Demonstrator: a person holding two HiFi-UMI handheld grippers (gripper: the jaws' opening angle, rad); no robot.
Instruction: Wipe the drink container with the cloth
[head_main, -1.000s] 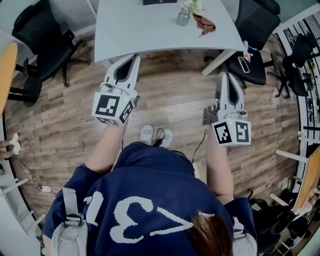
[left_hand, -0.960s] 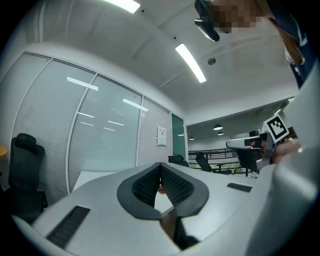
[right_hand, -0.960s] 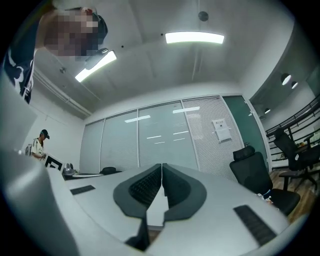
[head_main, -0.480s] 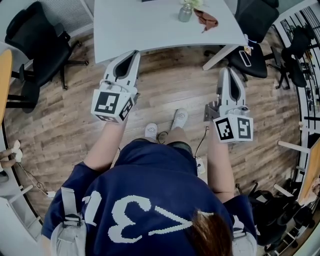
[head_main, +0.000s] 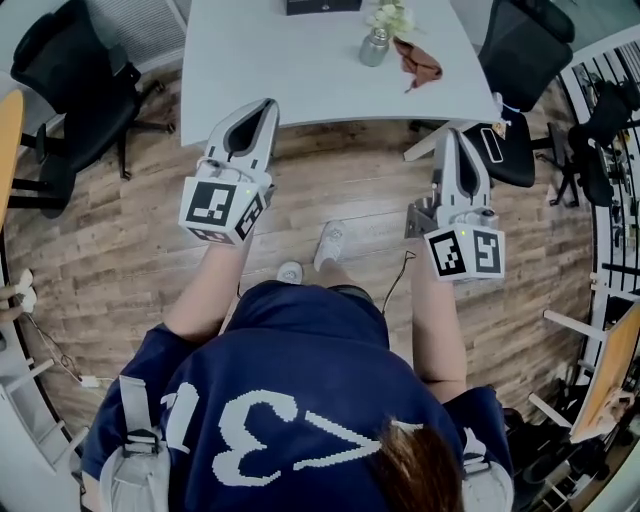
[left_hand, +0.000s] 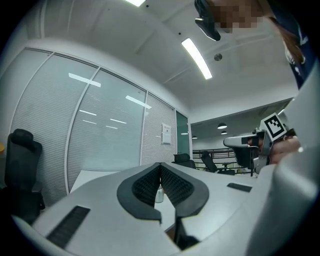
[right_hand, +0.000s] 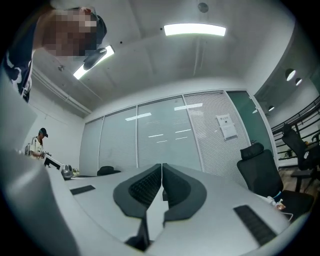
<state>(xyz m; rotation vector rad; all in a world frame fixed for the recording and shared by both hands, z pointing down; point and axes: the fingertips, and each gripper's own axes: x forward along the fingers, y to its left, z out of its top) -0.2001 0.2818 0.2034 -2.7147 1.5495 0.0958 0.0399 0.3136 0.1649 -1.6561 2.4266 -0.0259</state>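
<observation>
Approach step, no contact yet. We stand off the near edge of the table (head_main: 300, 60) with both arms out front over the wood floor.

Left hand-held gripper (head_main: 266, 104): closed and empty, its tips reaching the near edge as the head view shows it. Right hand-held gripper (head_main: 451, 134): also closed and empty, just short of the near right corner. Both gripper views show the pads pressed together with nothing between them.

The container (head_main: 375, 47) stands upright on the right half of the table, well back from the near edge. The cloth (head_main: 419, 63), reddish and crumpled, lies just beside it toward the right edge. We cannot tell whether the two touch. Flowers (head_main: 389, 15) stand just behind the container, toward the far edge. In the left gripper view the container (left_hand: 159, 194) shows small below the closed tips, well beyond them.

How we judge the step is best done:
- Close in to the near edge before reaching, since both things sit well back.
- Open both sets of jaws on the way in, not at the object.
- Right takes the cloth, which lies on that side. Pinch a raised fold so loose cloth is left to wipe with.
- Left steadies the container low on its body. It looks small and light, and would likely slide or tip if wiped unheld.
- Keep the strokes clear of the flowers.
</observation>
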